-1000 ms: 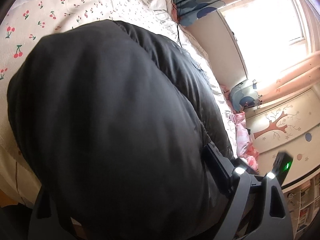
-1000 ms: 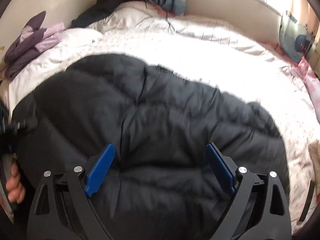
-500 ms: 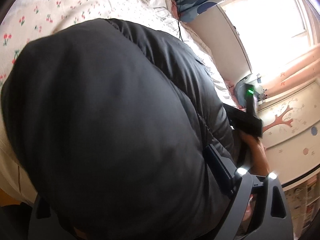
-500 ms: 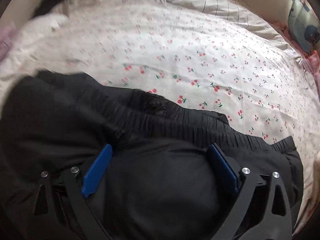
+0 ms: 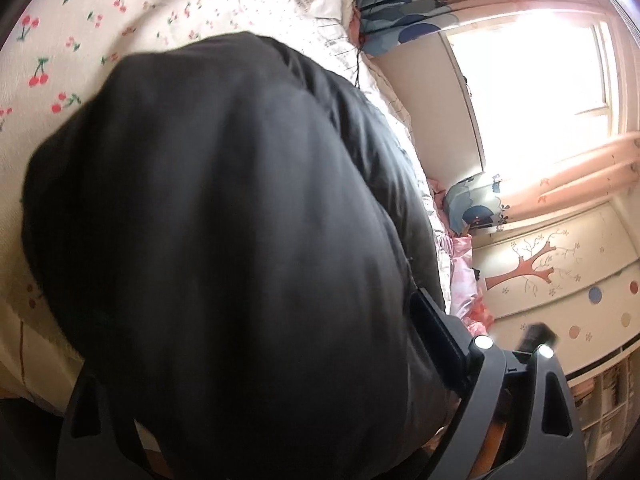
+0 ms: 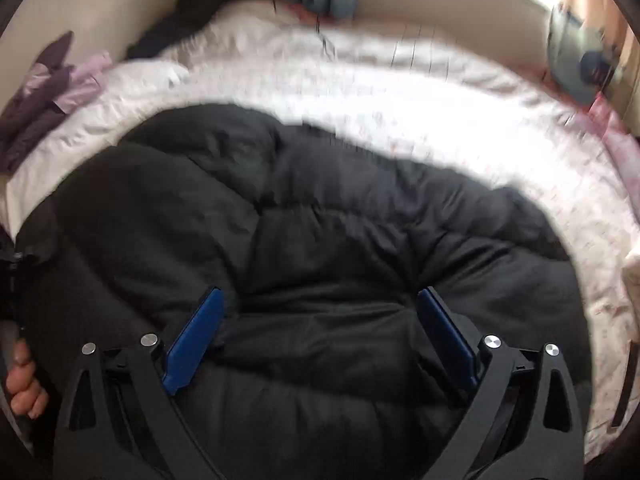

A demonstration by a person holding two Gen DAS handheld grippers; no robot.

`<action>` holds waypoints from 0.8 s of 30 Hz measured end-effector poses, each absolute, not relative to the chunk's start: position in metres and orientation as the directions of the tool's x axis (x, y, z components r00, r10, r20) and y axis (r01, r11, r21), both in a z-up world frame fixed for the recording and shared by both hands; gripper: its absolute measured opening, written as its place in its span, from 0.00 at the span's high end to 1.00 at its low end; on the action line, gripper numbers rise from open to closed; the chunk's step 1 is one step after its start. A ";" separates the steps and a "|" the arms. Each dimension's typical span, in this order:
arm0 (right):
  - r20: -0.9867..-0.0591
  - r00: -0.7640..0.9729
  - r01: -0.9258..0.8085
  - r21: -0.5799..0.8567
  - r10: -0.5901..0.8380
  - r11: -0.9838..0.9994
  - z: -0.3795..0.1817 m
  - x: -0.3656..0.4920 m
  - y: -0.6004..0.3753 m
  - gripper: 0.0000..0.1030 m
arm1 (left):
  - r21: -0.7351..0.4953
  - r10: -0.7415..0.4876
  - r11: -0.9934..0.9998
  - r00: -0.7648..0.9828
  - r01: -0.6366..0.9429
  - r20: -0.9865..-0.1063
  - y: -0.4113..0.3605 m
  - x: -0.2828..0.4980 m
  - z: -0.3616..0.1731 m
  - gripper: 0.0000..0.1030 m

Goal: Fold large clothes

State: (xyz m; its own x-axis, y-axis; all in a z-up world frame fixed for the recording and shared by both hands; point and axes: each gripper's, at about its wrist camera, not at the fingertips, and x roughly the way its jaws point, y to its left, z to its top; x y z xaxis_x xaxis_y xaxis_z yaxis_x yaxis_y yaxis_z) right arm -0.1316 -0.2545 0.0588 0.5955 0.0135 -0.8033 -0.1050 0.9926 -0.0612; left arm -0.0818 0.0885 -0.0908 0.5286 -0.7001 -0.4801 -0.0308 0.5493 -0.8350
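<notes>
Half a second ago the right wrist view was low over the jacket's hem with the cherry-print sheet filling the frame; now it has pulled back and again takes in the whole black padded jacket (image 6: 320, 264) lying on the bed (image 6: 400, 92), much as a second ago. In the left wrist view the other gripper and hand that showed beside the jacket are gone from that spot. The right gripper (image 6: 320, 332) has its jaws spread wide, blue pads over the quilted cloth, clamping nothing. The left gripper (image 5: 280, 380) also stands wide, a thick bulge of the jacket (image 5: 224, 240) filling the space between its jaws; whether the pads press on it I cannot tell, since the left-hand jaw is hidden by cloth. The jacket looks bunched into a rounded heap, so the step in hand seems to be settling a fold and choosing the next grip. Next, the right jaws likely need to find an edge or hem and close on it, then carry it across without dragging the bulky layers apart.
</notes>
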 end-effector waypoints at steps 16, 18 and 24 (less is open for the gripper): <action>-0.816 0.577 -0.147 -0.092 0.010 0.985 0.013 -0.160 -0.243 0.08 | -0.803 -0.660 0.595 0.553 -0.028 -0.508 0.071 -0.090 -0.084 0.32; -0.775 0.631 -0.159 -0.093 0.029 0.983 0.026 -0.174 -0.236 0.08 | -0.799 -0.652 0.600 0.559 -0.033 -0.513 0.068 -0.092 -0.082 0.35; -0.811 0.584 -0.207 -0.168 -0.016 0.964 -0.012 -0.156 -0.218 0.07 | -0.769 -0.630 0.639 0.568 -0.008 -0.530 0.060 -0.096 -0.069 0.49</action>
